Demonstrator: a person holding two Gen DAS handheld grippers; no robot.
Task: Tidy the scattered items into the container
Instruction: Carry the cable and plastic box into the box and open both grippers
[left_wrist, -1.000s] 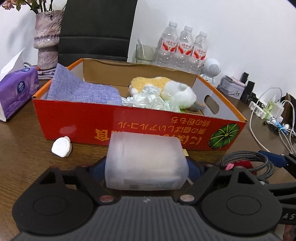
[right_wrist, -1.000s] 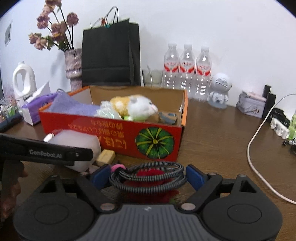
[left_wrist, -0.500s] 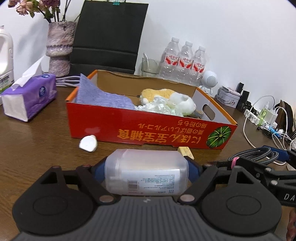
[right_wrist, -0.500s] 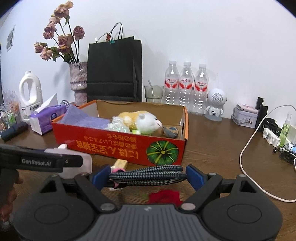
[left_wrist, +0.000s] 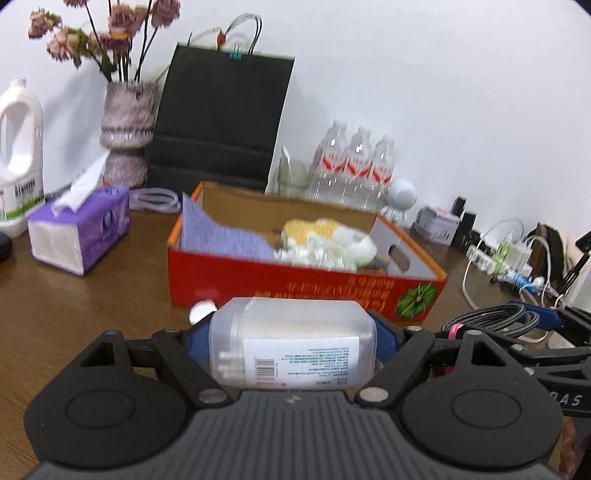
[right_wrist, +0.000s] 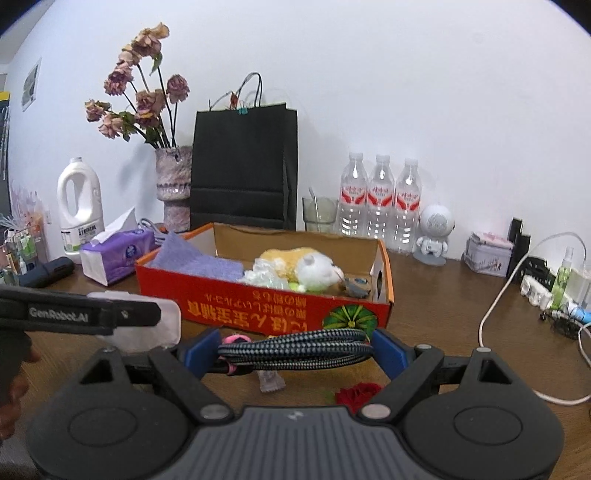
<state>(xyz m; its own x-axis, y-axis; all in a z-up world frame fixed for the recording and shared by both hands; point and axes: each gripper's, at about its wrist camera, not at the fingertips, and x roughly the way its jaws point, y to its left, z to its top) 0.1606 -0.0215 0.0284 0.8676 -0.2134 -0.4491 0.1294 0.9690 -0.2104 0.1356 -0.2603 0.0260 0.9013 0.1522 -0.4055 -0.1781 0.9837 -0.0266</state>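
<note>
My left gripper (left_wrist: 293, 332) is shut on a frosted plastic jar (left_wrist: 291, 343) lying sideways, label toward the camera, lifted above the table. My right gripper (right_wrist: 295, 349) is shut on a coiled braided cable (right_wrist: 295, 350) with a pink tie, also off the table. Beyond both stands the red cardboard box (left_wrist: 295, 278) (right_wrist: 258, 302), holding a purple cloth (right_wrist: 195, 262), a plush toy (right_wrist: 295, 264) and crumpled plastic. On the table lie a red rose (right_wrist: 357, 394), a small clear wrapper (right_wrist: 269, 380) and a white cap (left_wrist: 199, 311).
A purple tissue pack (left_wrist: 79, 234), white jug (right_wrist: 79, 206), vase of dried flowers (right_wrist: 173, 184), black paper bag (right_wrist: 243, 166), three water bottles (right_wrist: 380, 201) and a small robot figure (right_wrist: 434, 234) line the back. Cables and a power strip (right_wrist: 535, 291) lie at the right.
Both grippers rose and drew back from the box with the jar and the cable; the rose now lies uncovered on the table below the cable.
</note>
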